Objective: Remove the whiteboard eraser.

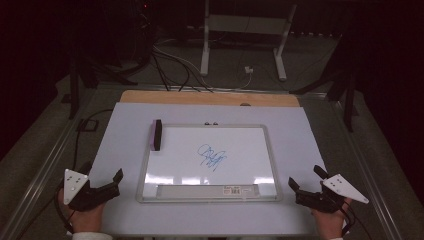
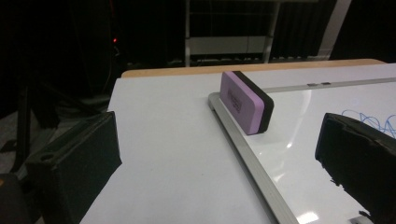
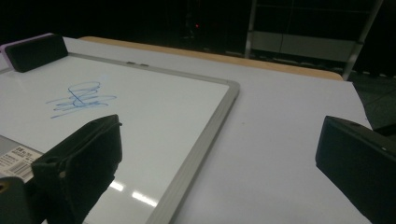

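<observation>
Judging the eraser (image 2: 246, 100) at the whiteboard's (image 1: 210, 197) ten o'clock light and foam-soft, we'd pinch its long sides; both tongs (image 1: 107, 184) (image 1: 306, 184) stand spread, empty.

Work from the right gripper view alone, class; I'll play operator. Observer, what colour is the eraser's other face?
Observer: The eraser has a purple face, seen in the left gripper view.
Operator: Where is the left gripper?
Observer: The left gripper is at the table's near left corner, fingers open, holding nothing.
Operator: How does the eraser sit?
Observer: On edge, along the whiteboard's left frame.
</observation>
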Demonstrator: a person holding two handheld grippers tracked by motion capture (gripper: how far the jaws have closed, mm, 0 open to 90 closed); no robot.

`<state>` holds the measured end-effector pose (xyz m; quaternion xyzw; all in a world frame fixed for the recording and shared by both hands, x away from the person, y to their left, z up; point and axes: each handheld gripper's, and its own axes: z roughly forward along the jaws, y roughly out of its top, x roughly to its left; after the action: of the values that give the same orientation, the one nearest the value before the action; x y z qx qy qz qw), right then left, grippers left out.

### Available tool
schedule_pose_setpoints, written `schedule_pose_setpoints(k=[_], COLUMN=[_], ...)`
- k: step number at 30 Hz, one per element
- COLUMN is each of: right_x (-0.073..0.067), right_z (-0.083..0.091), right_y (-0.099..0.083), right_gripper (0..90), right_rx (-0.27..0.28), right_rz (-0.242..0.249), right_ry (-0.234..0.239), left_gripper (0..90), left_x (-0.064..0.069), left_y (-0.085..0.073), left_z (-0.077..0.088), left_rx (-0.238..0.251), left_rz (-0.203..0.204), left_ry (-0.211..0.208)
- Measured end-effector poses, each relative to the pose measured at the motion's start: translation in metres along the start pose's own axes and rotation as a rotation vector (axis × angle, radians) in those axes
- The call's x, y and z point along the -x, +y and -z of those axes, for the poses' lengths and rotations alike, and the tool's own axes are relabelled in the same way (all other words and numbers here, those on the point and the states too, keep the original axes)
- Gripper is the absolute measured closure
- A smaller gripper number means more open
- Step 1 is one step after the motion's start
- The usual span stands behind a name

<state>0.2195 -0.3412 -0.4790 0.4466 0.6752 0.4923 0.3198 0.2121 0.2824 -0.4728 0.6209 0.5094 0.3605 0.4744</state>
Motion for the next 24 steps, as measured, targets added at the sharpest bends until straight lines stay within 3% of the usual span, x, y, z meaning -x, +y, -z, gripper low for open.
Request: schedule_pose_setpoints(k=[3,7,9,13,16,22,24], right_x=[0.000,-0.001,-0.001,0.000,0.001,0.002,0.002], right_z=[-0.001,-0.001,-0.001,-0.001,-0.001,-0.001,-0.001], right_y=[0.000,0.000,0.000,0.000,0.000,0.000,-0.001], right_gripper=[0.6,0.6,0.6,0.5,0.5,0.5,0.5], right_rx=[-0.004,0.002,0.004,0.013,0.011,0.006,0.006], right_rz=[-0.018,-0.013,-0.018,-0.019,-0.021,-0.024,-0.023], right_ry=[0.019,0.019,0.019,0.017,0.011,0.005,0.006], left_gripper=[1.8,3.2,2.6,1.1,1.0,1.0,1.1], left_x=[-0.002,-0.008,-0.010,-0.010,-0.010,-0.010,-0.011], left_y=[0.002,0.001,0.001,0.005,0.013,0.031,0.036], left_z=[0.003,0.003,0.001,-0.002,-0.004,-0.012,-0.018], left_rx=[0.004,-0.007,-0.019,-0.042,-0.038,-0.028,-0.062], left_rz=[0.027,0.091,0.099,0.076,0.074,0.031,0.029], left_ry=[-0.016,-0.041,-0.052,-0.048,-0.055,-0.072,-0.063])
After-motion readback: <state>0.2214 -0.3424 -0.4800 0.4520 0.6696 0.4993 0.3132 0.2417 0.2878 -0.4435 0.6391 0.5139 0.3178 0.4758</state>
